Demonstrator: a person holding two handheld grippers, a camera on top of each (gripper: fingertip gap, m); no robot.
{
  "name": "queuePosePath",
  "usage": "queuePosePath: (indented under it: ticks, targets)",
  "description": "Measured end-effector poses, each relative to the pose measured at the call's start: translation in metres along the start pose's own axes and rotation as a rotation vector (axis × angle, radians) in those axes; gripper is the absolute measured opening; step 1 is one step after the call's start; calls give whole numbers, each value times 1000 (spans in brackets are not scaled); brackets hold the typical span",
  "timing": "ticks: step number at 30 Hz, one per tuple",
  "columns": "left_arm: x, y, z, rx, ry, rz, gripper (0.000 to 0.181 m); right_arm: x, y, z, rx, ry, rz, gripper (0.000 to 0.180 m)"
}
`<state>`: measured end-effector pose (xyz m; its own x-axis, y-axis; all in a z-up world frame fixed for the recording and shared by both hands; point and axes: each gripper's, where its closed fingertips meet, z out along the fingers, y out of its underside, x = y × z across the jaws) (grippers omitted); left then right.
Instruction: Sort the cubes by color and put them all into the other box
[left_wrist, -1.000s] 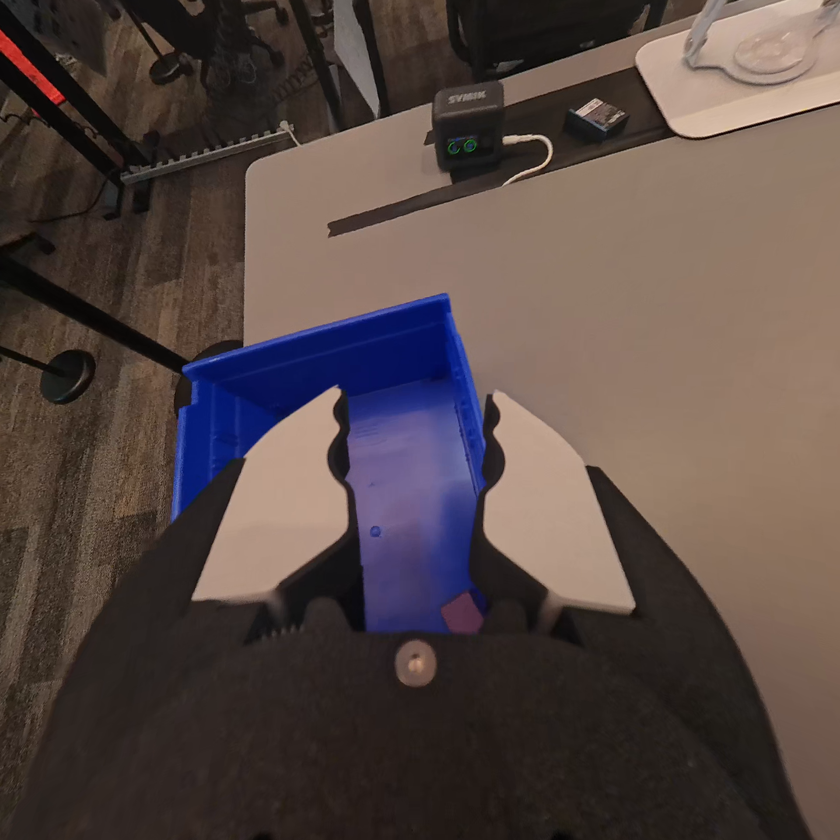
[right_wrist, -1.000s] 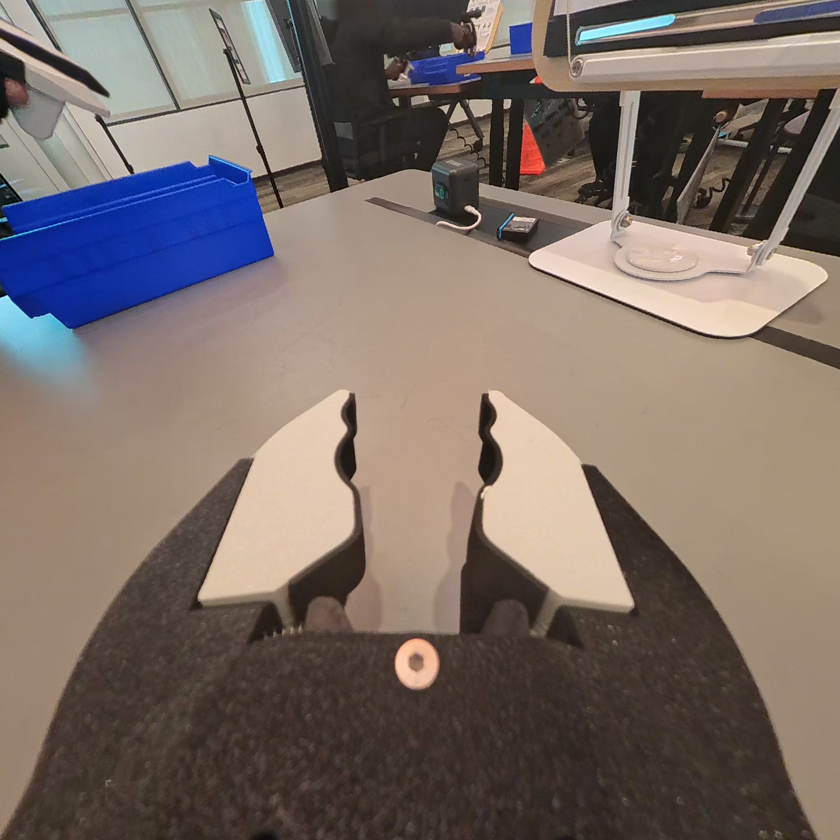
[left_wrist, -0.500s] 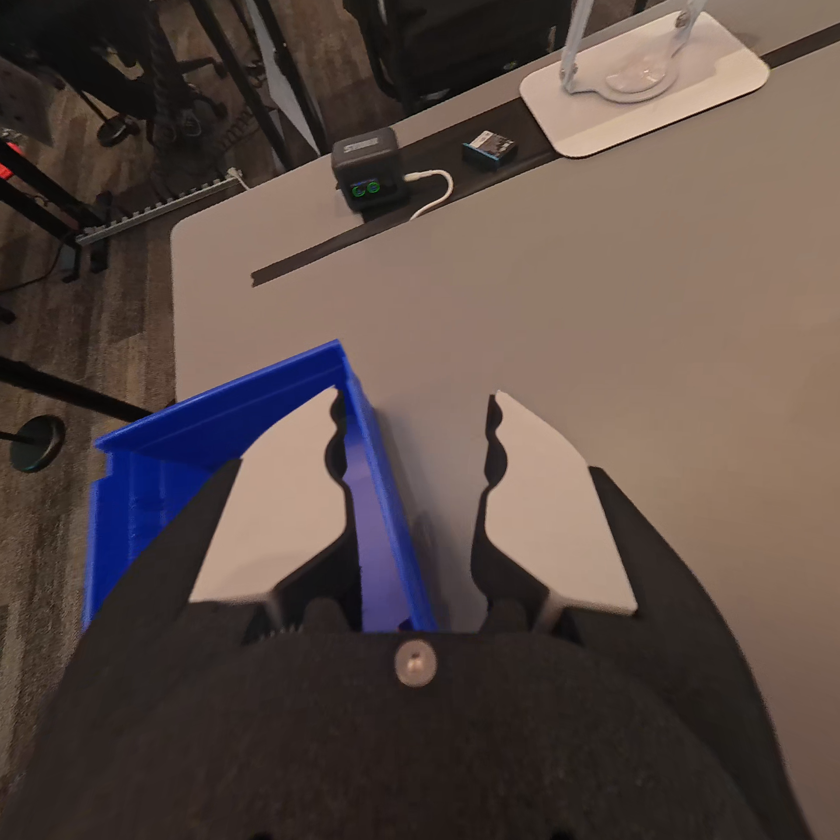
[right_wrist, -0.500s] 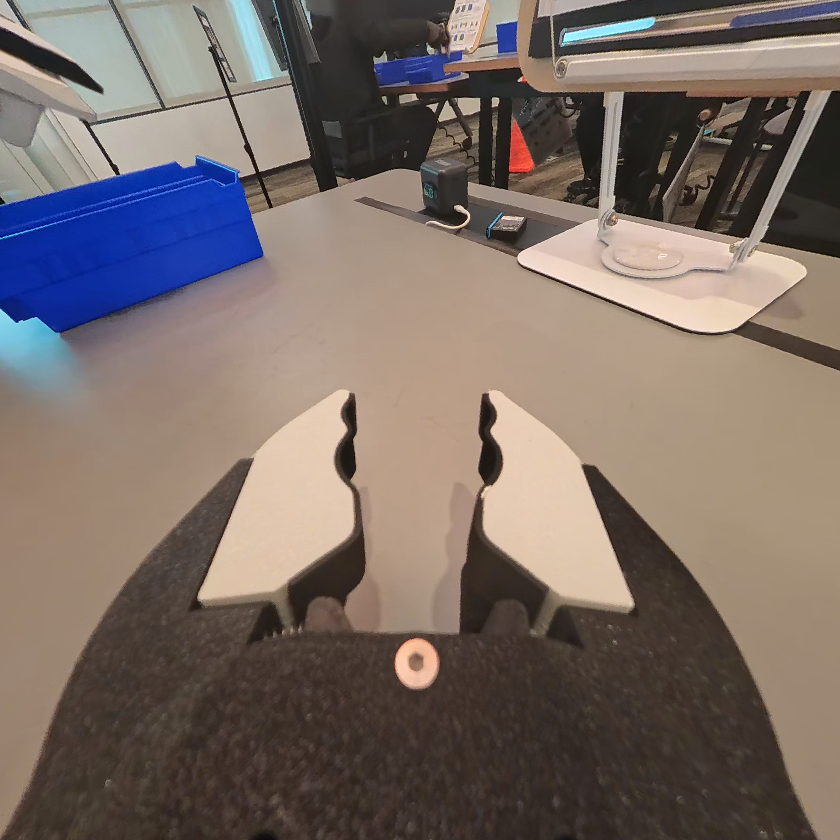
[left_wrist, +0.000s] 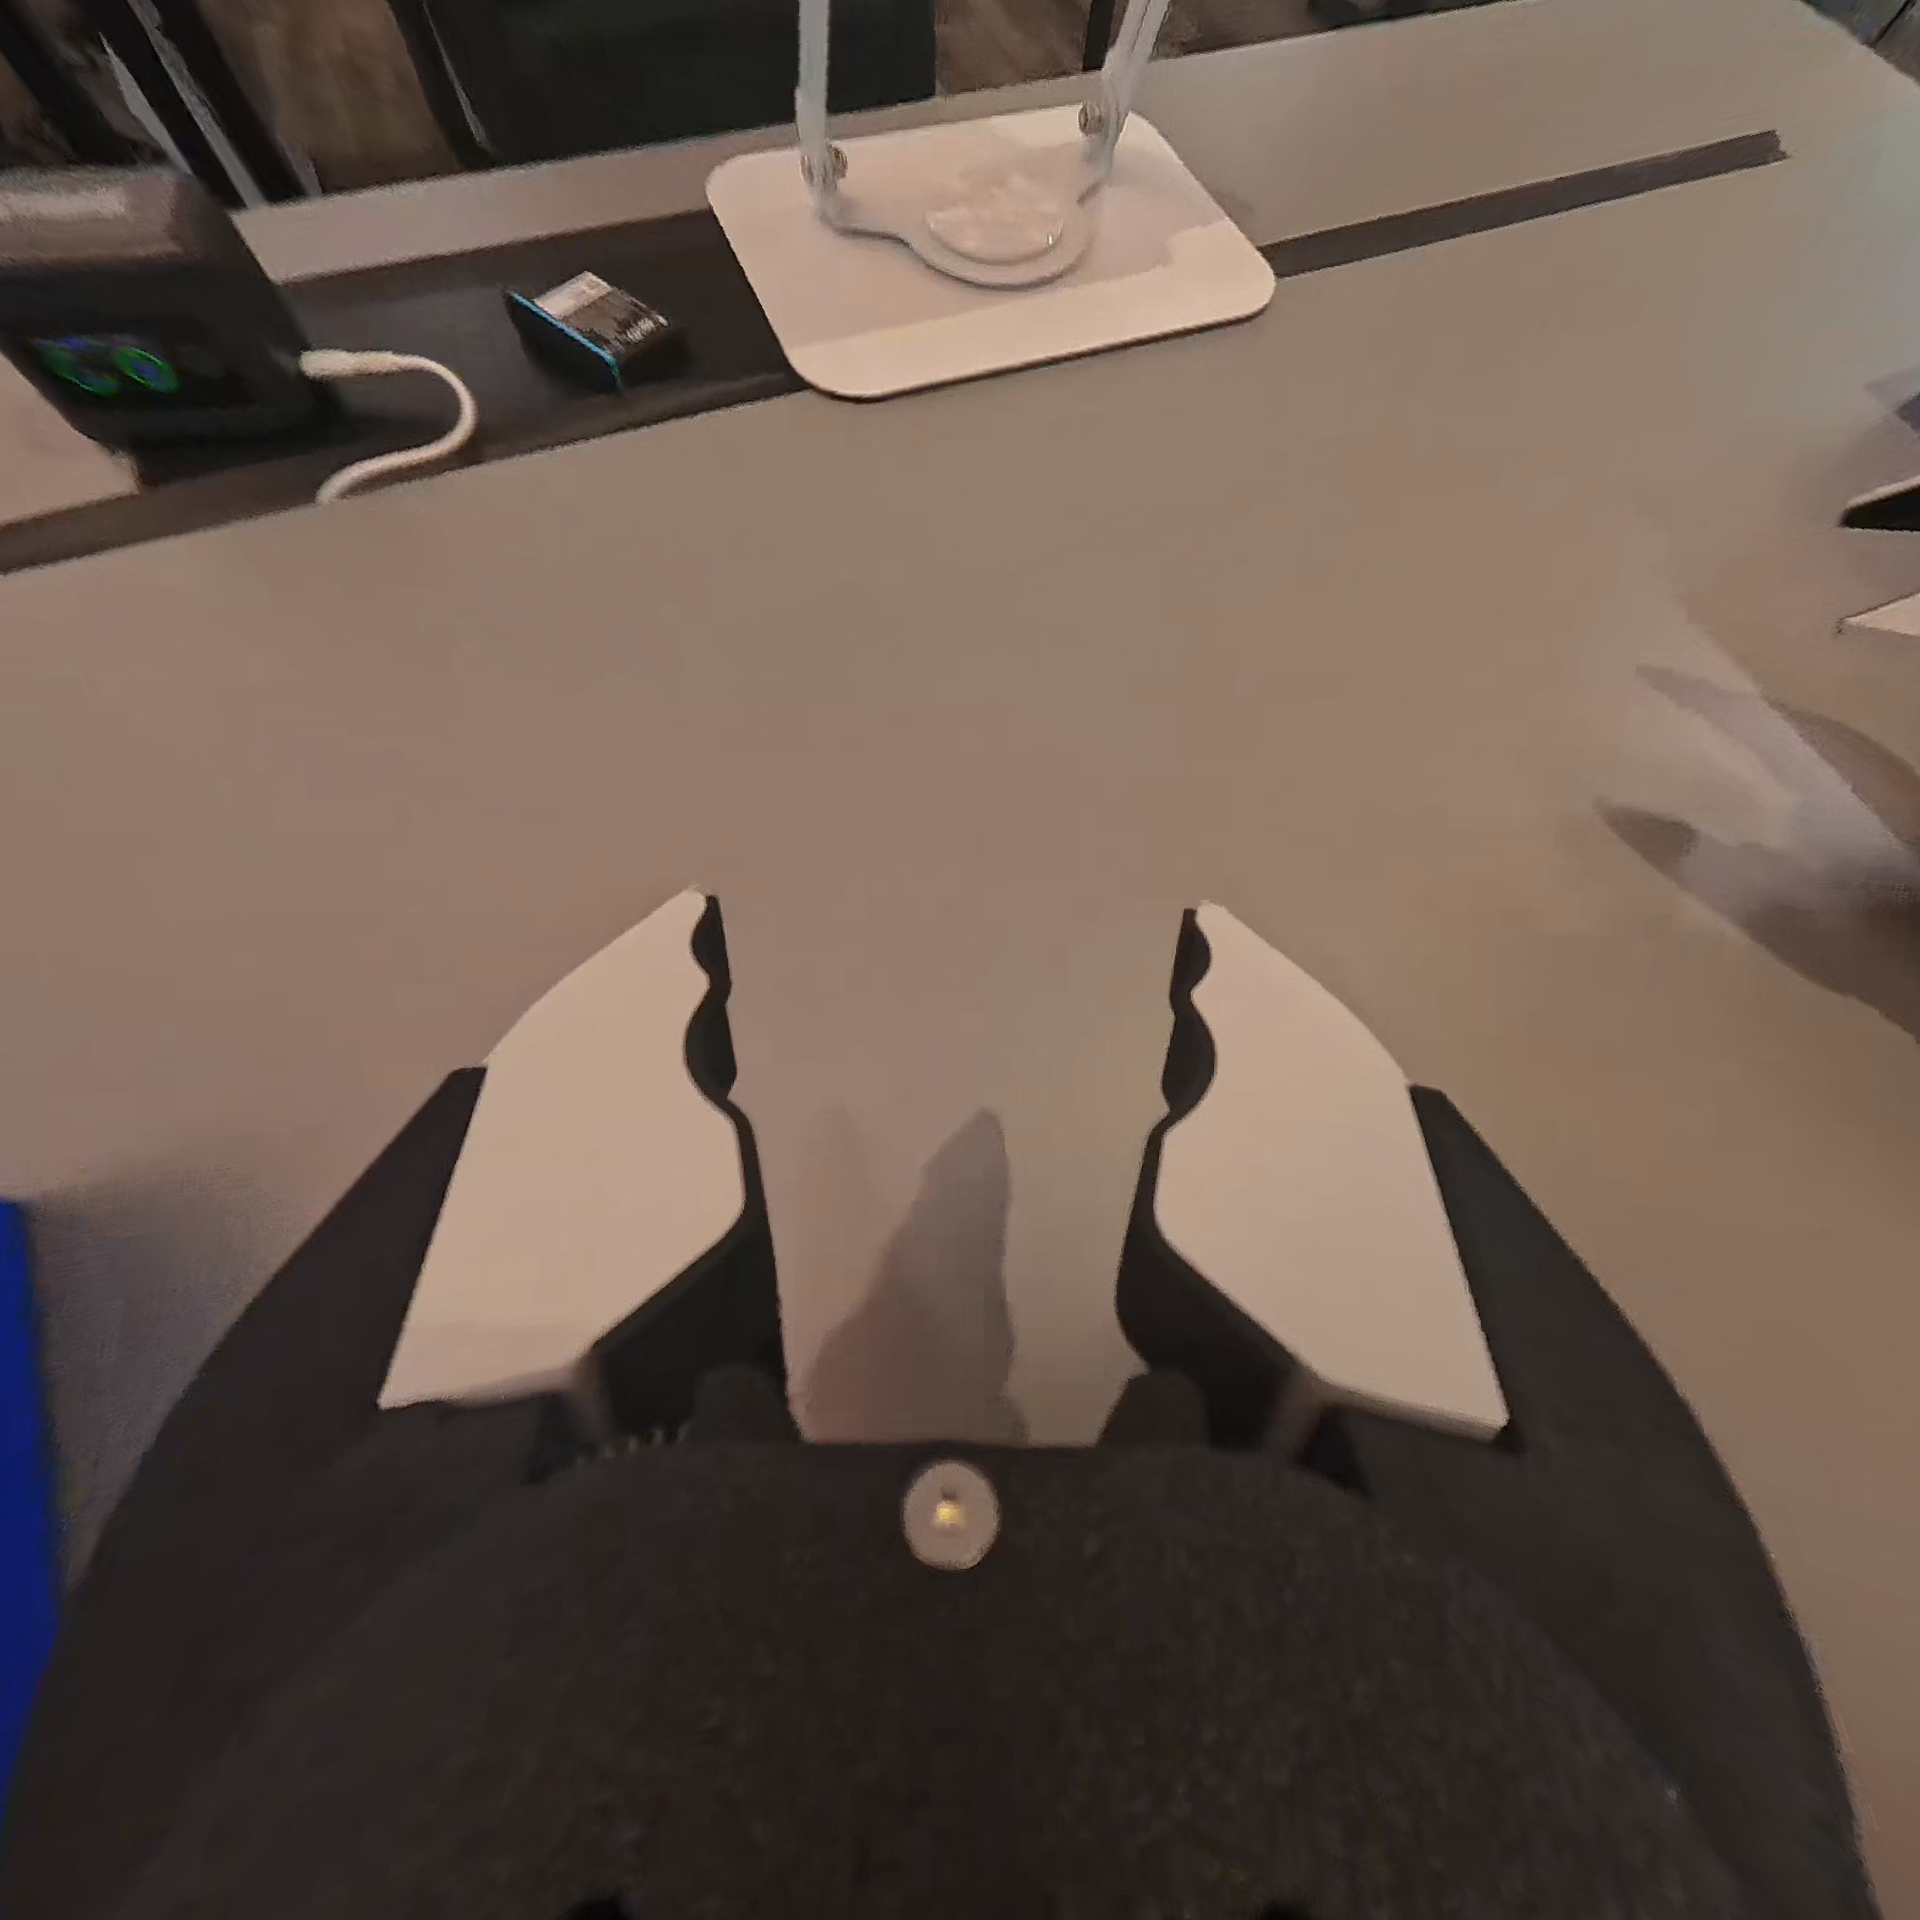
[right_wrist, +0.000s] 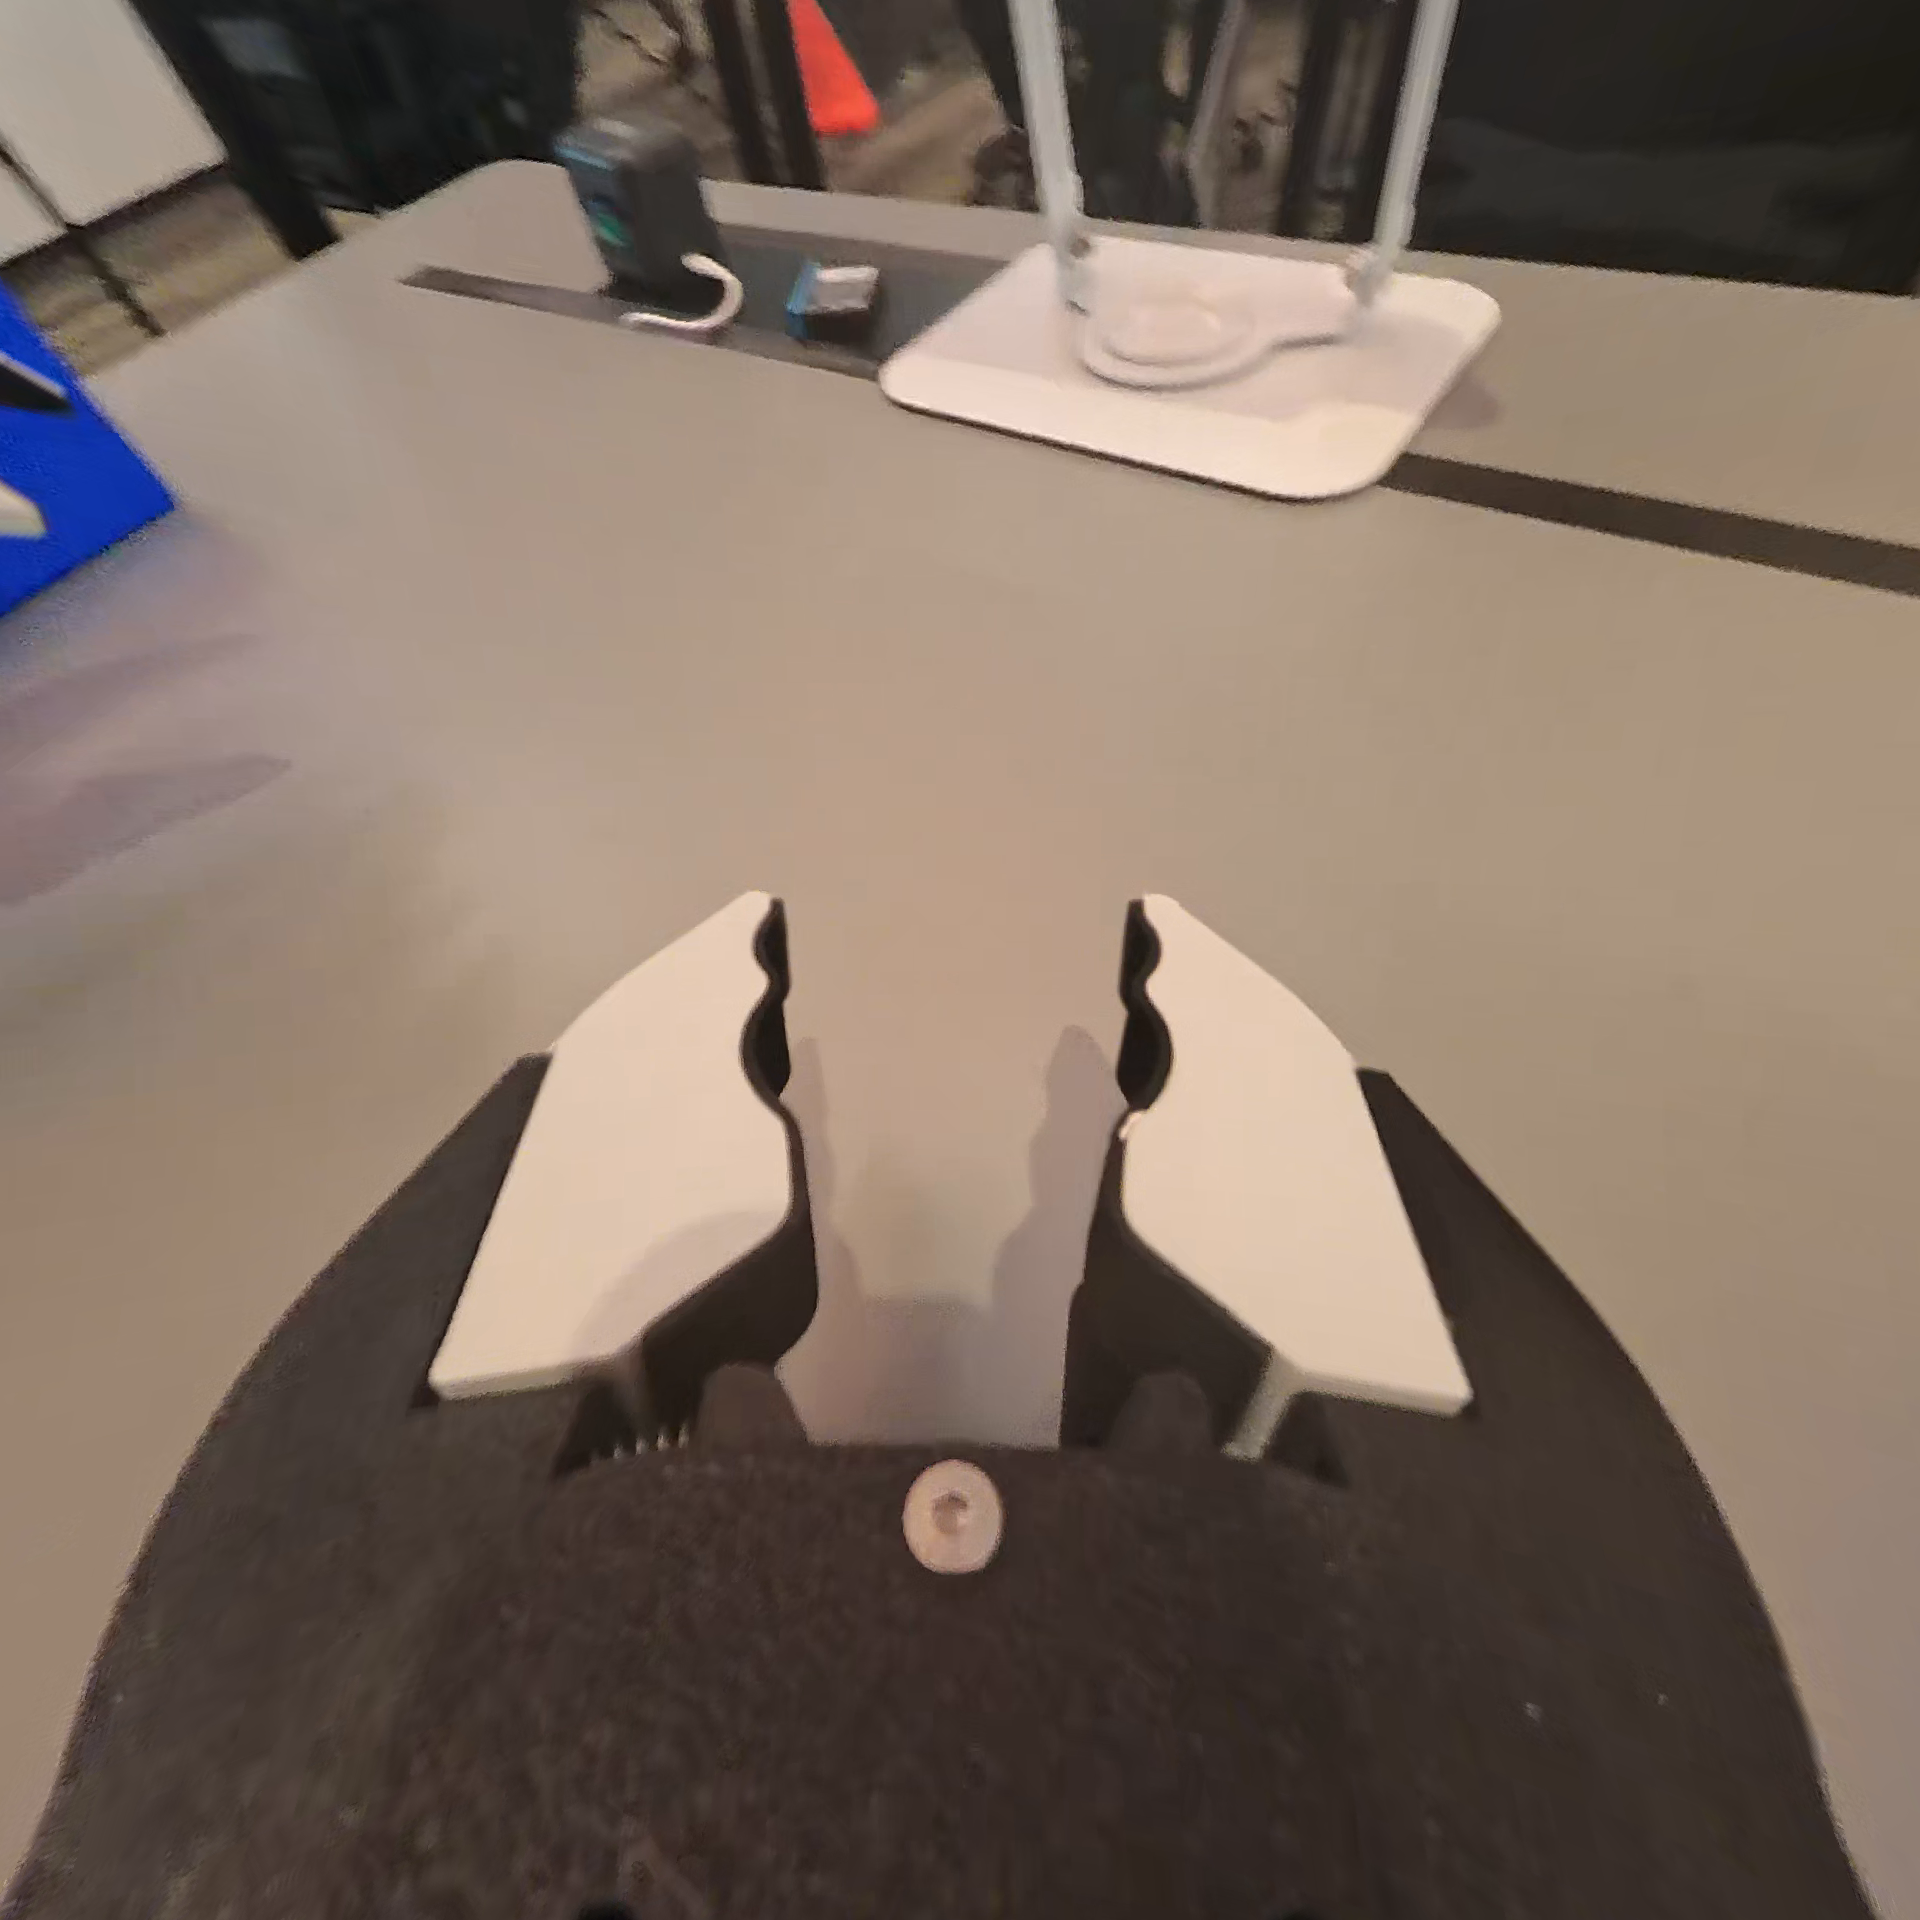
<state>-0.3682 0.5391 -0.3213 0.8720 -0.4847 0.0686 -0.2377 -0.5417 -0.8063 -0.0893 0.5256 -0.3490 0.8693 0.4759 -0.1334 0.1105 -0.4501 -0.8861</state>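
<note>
The left claw (left_wrist: 951, 914) hangs over bare grey desk (left_wrist: 935, 644), its two white fingers spread wide with nothing between them, their shadow falling on the surface just below. At the far left edge of the left wrist view a sliver of the blue box (left_wrist: 16, 1455) shows, beside and slightly behind the claw; its inside is out of sight, and no cubes can be seen in either view. The right claw (right_wrist: 954, 912) is likewise parted and empty, poised low above the same desk (right_wrist: 935, 675). In the right wrist view the blue box (right_wrist: 62, 457) sits at the left edge, well apart from that claw, with a blurred white-and-black fingertip of the other claw crossing in front of it. Along the far side of the desk runs a dark strip carrying a black charger (left_wrist: 135, 301) with green lights and a white cable (left_wrist: 405, 426), and next to it a small black-and-blue battery (left_wrist: 597, 327). To their right stands a white stand base (left_wrist: 1039, 312) with two slim uprights rising from it. An orange cone (right_wrist: 831, 73) shows on the floor beyond the desk.
</note>
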Motion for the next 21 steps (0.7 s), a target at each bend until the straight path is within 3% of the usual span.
queuePosePath:
  ticks: [8,16,19,21]
  targets:
    - [9,37,69,-138,-90,-116,88,17,10,-12,-61,177,80,84]
    - [-1,54,81,-190,-197,-104,78,29,44,3,-198,258,147,94]
    - [7,56,82,-201,-164,-70,95,42,57,6,-256,354,194,90]
    - [7,56,82,-200,-167,-75,95,50,63,6,-299,423,196,87]
